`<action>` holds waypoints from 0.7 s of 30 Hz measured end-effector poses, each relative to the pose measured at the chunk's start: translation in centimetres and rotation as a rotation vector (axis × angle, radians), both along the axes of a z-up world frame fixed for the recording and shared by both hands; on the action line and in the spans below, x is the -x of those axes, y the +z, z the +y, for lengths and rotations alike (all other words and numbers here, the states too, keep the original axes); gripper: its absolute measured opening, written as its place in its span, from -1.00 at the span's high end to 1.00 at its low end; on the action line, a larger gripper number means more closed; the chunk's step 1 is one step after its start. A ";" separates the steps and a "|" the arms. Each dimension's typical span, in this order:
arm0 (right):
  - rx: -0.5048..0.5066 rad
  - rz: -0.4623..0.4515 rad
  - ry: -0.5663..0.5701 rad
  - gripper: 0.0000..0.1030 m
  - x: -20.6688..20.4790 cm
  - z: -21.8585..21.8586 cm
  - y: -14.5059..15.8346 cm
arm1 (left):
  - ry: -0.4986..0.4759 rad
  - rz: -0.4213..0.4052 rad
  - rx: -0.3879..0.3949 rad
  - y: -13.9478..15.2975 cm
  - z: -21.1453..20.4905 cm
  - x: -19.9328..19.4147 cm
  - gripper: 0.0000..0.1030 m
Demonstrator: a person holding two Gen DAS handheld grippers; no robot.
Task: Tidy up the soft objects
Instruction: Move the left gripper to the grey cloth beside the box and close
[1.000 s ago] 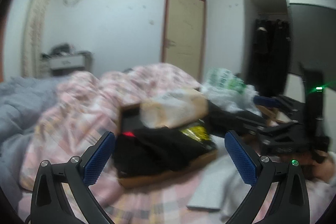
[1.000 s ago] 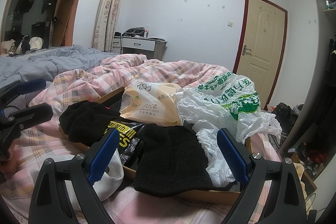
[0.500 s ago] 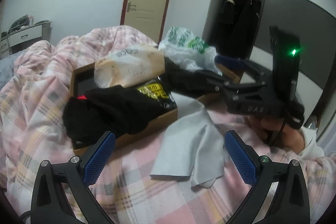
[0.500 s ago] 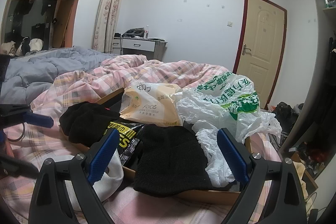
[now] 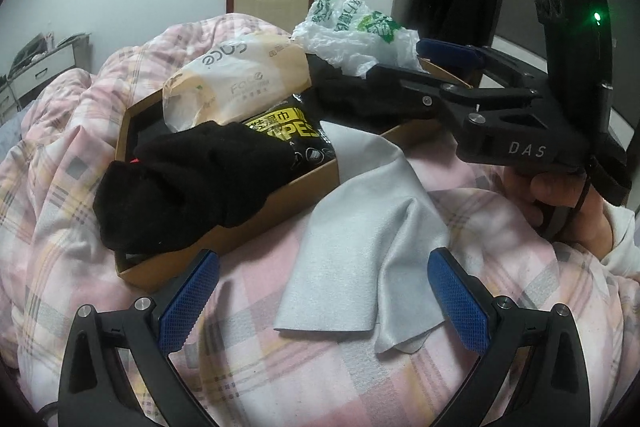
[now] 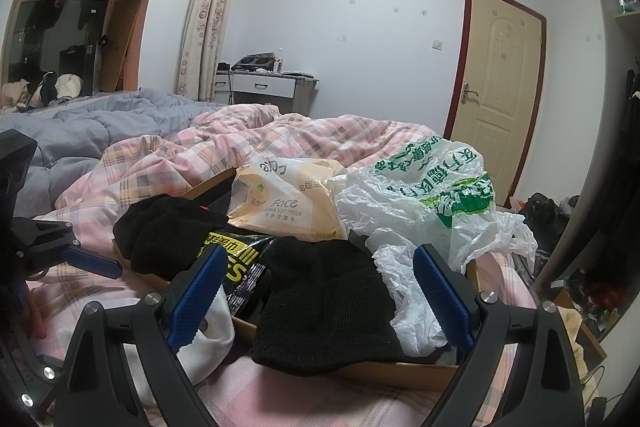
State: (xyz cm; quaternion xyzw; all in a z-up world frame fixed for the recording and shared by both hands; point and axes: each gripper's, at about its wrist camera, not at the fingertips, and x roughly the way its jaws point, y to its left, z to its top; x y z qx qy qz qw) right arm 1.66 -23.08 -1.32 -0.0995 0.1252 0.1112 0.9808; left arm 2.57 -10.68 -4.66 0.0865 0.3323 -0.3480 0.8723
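Right now my left gripper (image 5: 322,301) hangs with its blue-padded jaws spread wide and holding nothing, low over the pale grey soft cloth (image 5: 370,247) that lies rumpled on the pink plaid bedspread (image 5: 480,367), one corner against the shallow brown cardboard box (image 5: 280,205). My right gripper (image 6: 316,297) is likewise spread and empty, just before the black knitted beanie (image 6: 326,311) draped over the box's near edge. Inside I see black socks (image 5: 188,183), a beige tissue pack (image 6: 288,205), a black-and-yellow wipes packet (image 5: 294,135) and a white-and-green plastic bag (image 6: 432,203).
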 end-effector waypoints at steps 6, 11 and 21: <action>-0.003 -0.001 0.000 -0.81 0.0 0.0 0.0 | -0.074 -0.054 -0.033 0.1 -1.1 1.3 -0.18; -0.003 0.000 0.000 -0.81 0.0 0.0 0.0 | -0.110 -0.064 -0.034 0.1 -1.4 1.7 0.41; -0.020 -0.001 0.001 -0.81 0.0 -0.2 0.1 | -0.058 -0.137 0.090 1.7 0.5 2.0 0.79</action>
